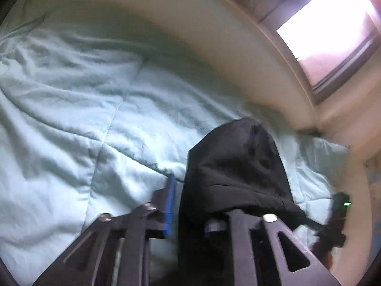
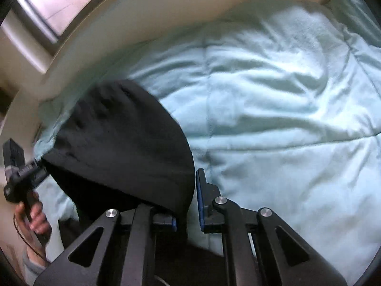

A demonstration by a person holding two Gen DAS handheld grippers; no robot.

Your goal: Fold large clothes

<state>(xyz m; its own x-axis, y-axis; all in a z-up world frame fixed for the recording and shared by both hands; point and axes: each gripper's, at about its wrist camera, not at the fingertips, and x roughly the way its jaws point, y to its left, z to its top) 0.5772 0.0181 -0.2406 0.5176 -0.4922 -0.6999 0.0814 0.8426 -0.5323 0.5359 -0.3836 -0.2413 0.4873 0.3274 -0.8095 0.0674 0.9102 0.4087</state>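
Both grippers, left (image 1: 190,205) and right (image 2: 188,205), pinch black garment (image 2: 123,143) aloft over comforter (image 2: 273,119); mid-carry; next, lay flat.

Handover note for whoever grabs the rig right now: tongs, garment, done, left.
Left tongs: black garment sits between the fingers, one blue pad visible; a closed grip cannot be confirmed.
Right tongs: same garment drapes over the left finger, a gap shows between the pads; grip unclear.
Garment hangs lifted between both tongs above the light blue comforter, near the wall under the window.
Done: garment picked up. No fold visible.
Left: lay it flat on the comforter and fold. Views are blurry.
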